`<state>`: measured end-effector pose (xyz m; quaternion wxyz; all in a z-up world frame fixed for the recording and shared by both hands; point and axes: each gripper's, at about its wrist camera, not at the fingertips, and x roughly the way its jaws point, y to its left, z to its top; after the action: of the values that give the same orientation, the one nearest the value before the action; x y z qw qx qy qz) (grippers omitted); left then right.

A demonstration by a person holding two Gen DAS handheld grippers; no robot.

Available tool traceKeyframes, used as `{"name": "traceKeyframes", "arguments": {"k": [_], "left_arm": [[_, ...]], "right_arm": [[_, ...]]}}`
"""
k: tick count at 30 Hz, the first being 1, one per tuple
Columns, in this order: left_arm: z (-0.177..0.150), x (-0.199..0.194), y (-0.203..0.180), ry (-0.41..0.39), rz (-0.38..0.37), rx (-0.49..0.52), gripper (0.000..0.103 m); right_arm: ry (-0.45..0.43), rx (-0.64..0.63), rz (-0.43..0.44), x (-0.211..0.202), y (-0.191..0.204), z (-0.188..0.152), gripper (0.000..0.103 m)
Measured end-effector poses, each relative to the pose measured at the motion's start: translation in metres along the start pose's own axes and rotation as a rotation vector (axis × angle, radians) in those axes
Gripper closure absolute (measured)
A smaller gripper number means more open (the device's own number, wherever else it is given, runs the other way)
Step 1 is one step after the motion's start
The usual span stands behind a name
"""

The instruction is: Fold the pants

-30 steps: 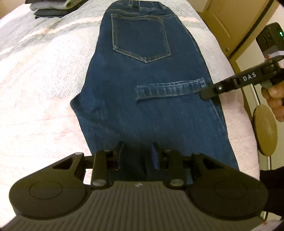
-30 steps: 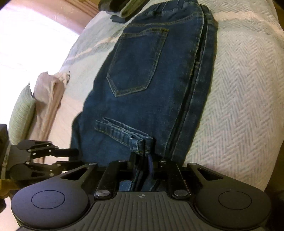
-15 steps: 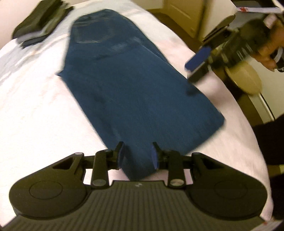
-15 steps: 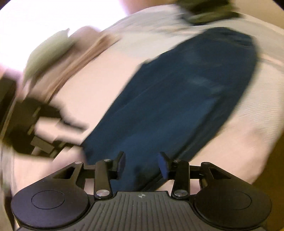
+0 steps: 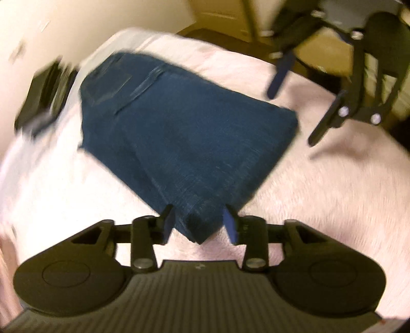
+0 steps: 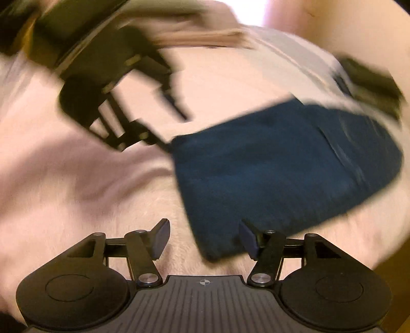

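The dark blue jeans (image 5: pixel 184 133) lie folded flat on the pale bedspread (image 5: pixel 333 199), back pocket at the far end. My left gripper (image 5: pixel 199 225) is open, and the near folded corner of the jeans sits between its fingers without being pinched. In the right wrist view my right gripper (image 6: pixel 205 240) is open wide, with another corner of the jeans (image 6: pixel 282 164) just inside its right finger (image 6: pixel 249 240). Each gripper appears in the other's view: the right gripper (image 5: pixel 292 116) open at upper right, the left gripper (image 6: pixel 176 130) at upper left. Both views are motion-blurred.
A stack of dark folded clothes (image 5: pixel 43 89) sits on the bed beyond the jeans, also blurred in the right wrist view (image 6: pixel 369 76). A yellowish door (image 5: pixel 217 15) and floor lie past the bed's far edge. Bare bedspread (image 6: pixel 77 179) surrounds the jeans.
My right gripper has let go of the jeans hem and opened wide. Both grippers have swung around to the near folded end, and the left one has opened wider.
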<state>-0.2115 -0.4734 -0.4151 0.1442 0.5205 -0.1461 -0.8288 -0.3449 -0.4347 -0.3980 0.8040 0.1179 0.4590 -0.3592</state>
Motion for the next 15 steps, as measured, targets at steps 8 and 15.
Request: {"name": "traceKeyframes", "arguments": {"k": [8, 15], "left_arm": [[-0.011, 0.043, -0.046, -0.012, 0.068, 0.415, 0.039], [0.003, 0.039, -0.028, 0.032, 0.064, 0.409, 0.077]], "right_arm": [[0.037, -0.476, -0.190, 0.046, 0.033, -0.032, 0.060], [0.005, -0.360, -0.147, 0.008, 0.002, -0.013, 0.087]]}}
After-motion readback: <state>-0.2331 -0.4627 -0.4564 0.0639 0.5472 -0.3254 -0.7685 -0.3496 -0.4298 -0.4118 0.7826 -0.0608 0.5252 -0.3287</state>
